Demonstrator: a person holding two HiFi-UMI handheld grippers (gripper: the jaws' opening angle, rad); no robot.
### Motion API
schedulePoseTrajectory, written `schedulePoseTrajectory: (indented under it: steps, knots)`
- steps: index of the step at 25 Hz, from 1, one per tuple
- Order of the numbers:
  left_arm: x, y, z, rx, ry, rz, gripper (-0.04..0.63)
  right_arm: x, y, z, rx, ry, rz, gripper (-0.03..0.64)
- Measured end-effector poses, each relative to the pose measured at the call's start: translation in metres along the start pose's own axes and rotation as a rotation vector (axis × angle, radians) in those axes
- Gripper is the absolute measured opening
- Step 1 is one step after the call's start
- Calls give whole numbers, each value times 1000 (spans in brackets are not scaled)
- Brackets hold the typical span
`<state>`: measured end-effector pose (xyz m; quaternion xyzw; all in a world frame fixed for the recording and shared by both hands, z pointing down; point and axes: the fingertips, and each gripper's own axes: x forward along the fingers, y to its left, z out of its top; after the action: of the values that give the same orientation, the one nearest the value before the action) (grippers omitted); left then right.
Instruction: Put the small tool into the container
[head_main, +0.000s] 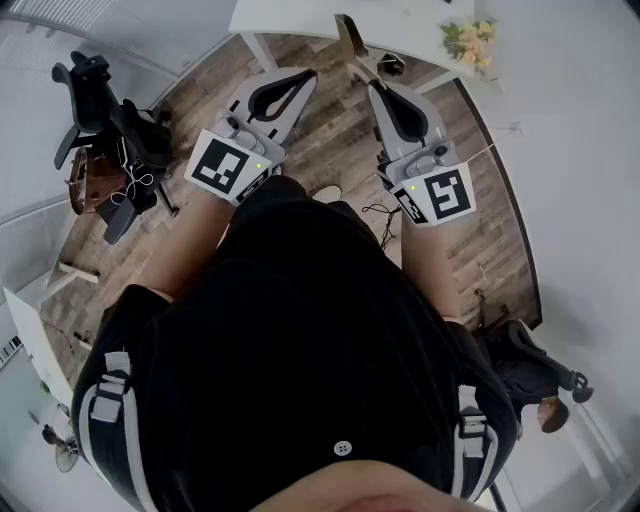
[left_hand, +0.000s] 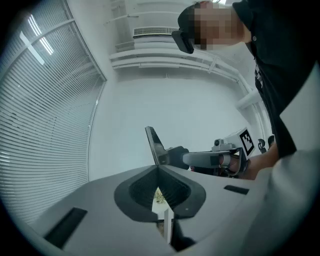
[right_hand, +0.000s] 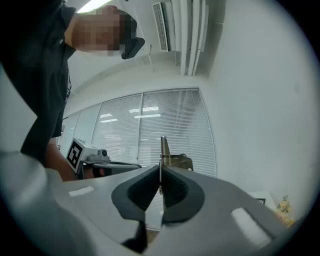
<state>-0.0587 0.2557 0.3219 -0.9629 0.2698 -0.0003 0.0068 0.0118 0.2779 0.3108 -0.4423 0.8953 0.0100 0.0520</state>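
At twelve o'clock in the head view, the small tool (head_main: 350, 42) juts from the right gripper (head_main: 375, 85), whose jaws are clamped on its lower end. It is a thin, flat strip of dull brass-coloured metal, seen edge-on in the right gripper view. At eleven o'clock the left gripper (head_main: 300, 80) has its jaws pressed together on nothing. Both hover over the wood floor (head_main: 320, 145).

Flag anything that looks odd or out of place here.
Nothing is spilled or damaged. One oddity: both grippers aim at wall and window blinds, not a work surface, and no container shows in any view. The right gripper is shut on a thin metal tool; the left gripper is shut with nothing between its jaws.
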Motion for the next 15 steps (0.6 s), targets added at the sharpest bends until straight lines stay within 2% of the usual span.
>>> schedulePoseTrajectory:
  steps: [15]
  knots:
    - [-3,-1,-6,-13,26,12,9,1,3,-3,52,3,22,15]
